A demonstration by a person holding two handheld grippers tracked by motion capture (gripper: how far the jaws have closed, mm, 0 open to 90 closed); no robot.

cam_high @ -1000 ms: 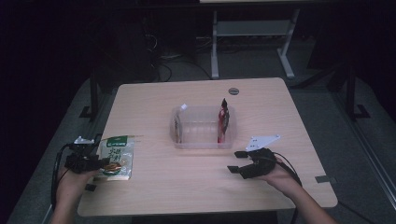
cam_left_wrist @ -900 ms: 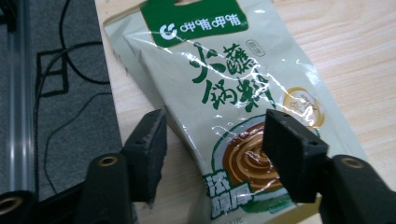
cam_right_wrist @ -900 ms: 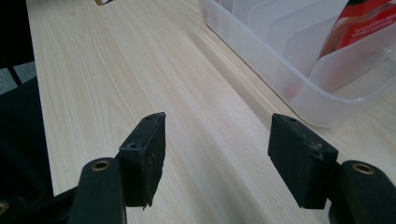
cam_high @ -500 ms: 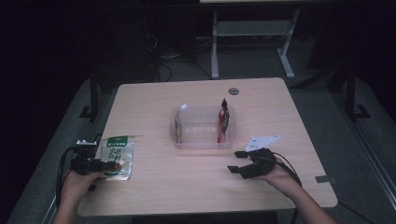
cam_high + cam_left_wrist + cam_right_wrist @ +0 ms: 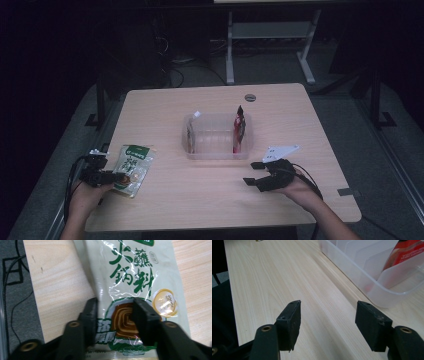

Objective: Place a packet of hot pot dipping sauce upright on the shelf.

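Note:
A green and white sauce packet (image 5: 134,167) lies flat near the table's left front edge. My left gripper (image 5: 119,178) reaches onto its near end from the left. In the left gripper view the jaws have just been closing over the packet (image 5: 135,277): the left gripper (image 5: 116,307) has one jaw at the packet's left edge and the other over its printed face, with a gap still between them. My right gripper (image 5: 253,173) rests open on the table at the front right, and nothing lies between the jaws of the right gripper (image 5: 328,312).
A clear plastic bin (image 5: 217,152) with dividers stands mid-table, holding an upright red packet (image 5: 239,132) at its right end and a pale packet (image 5: 192,127) at its left. The bin's wall (image 5: 367,282) is just right of the right gripper. A round grommet (image 5: 250,97) sits at the back.
The left gripper has shifted slightly onto the packet's near end and its jaws stand narrower than half a second ago. The right hand and the bin have not moved.

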